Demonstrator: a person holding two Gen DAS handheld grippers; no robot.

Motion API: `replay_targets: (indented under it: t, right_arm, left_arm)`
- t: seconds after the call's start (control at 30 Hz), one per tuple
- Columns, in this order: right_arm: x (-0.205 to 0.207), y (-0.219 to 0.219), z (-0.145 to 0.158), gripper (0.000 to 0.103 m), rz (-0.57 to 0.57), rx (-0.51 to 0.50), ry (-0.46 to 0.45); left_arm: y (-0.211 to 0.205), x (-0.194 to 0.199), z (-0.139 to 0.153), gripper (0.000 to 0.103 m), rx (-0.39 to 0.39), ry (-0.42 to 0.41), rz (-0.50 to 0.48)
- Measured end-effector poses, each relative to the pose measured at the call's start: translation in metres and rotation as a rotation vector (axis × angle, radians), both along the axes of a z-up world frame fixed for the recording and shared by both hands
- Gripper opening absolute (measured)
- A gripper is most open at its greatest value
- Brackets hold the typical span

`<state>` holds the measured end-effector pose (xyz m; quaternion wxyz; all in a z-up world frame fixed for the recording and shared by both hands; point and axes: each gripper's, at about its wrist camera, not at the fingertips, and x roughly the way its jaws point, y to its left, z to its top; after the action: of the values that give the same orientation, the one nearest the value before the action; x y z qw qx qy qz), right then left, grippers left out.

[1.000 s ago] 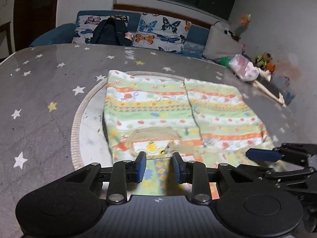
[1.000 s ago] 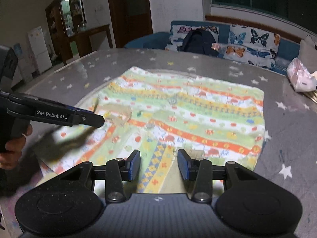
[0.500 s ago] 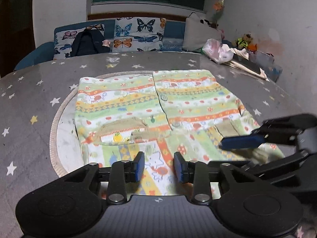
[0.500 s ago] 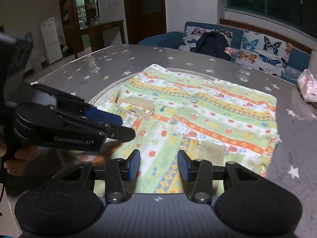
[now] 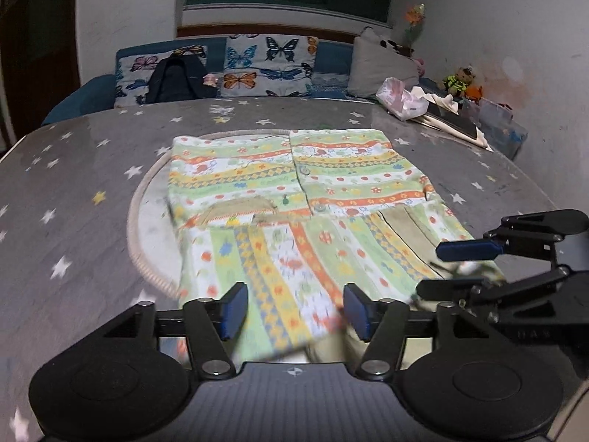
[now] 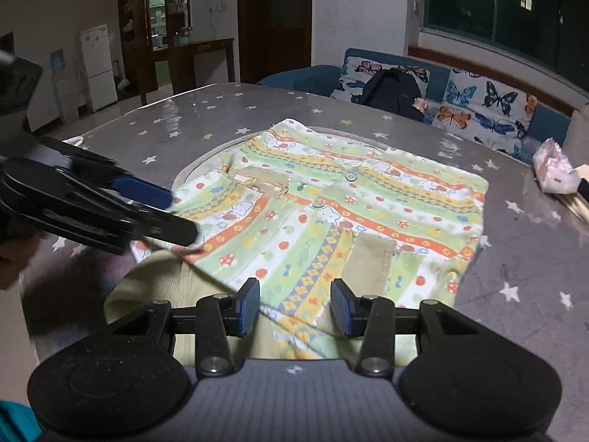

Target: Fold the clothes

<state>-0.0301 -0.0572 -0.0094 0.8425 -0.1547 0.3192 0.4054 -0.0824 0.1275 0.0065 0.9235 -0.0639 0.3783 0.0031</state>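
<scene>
Left wrist view: my left gripper (image 5: 294,311) is spread wide, pads apart, nothing between them; it hovers over the near hem of the garment (image 5: 294,199). Garment = striped, printed child's top w/ buttons down the front, lying flat on the round mat (image 5: 138,228) at the centre of the star-print table (image 5: 73,184); its near part is folded up over the body, so the stripes there run lengthwise. Near hem is blurred. My right gripper (image 5: 441,269) enters from the right edge, at the garment's near-right corner; upper blue pad and lower finger are apart, w/ cloth seemingly between them, but I cannot tell if it grips. Sofa (image 5: 221,70) w/ butterfly cushions stands beyond the far edge; pink bag (image 5: 401,99) sits near the far-right corner.

Right wrist view: right gripper (image 6: 294,305) shows released, pads well apart, over the garment's (image 6: 368,202) near edge, touching nothing I can make out. Left gripper (image 6: 176,217) comes in from the left edge, fingers apart, tips at the near-left corner of the cloth, where a plain lining shows. Hand (image 6: 14,258) behind it is partly visible. Table (image 6: 184,129) edge runs toward the fridge (image 6: 97,66).
</scene>
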Motion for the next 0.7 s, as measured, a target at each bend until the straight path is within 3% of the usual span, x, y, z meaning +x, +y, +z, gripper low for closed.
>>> replay_targets:
  t: [0.2, 0.3, 0.37, 0.53, 0.7]
  right_arm:
    - [-0.011, -0.018, 0.002, 0.044, -0.005, -0.04, -0.026]
    - [-0.016, -0.025, 0.002, 0.051, 0.002, -0.062, -0.041]
    - [-0.019, -0.028, 0.0, 0.052, 0.011, -0.077, -0.054]
    - [-0.026, -0.036, -0.003, 0.055, 0.032, -0.113, -0.084]
    - [-0.033, -0.043, -0.007, 0.057, 0.054, -0.149, -0.114]
  left_arm:
    - [-0.009, -0.022, -0.002, 0.062, -0.079, 0.071, -0.009]
    - [-0.015, -0.023, -0.005, 0.059, -0.117, 0.096, -0.025]
    - [-0.02, -0.022, -0.007, 0.053, -0.13, 0.109, -0.037]
    - [-0.024, -0.016, -0.01, 0.022, -0.151, 0.136, -0.059]
    - [-0.017, -0.011, 0.006, 0.015, -0.173, 0.094, -0.076]
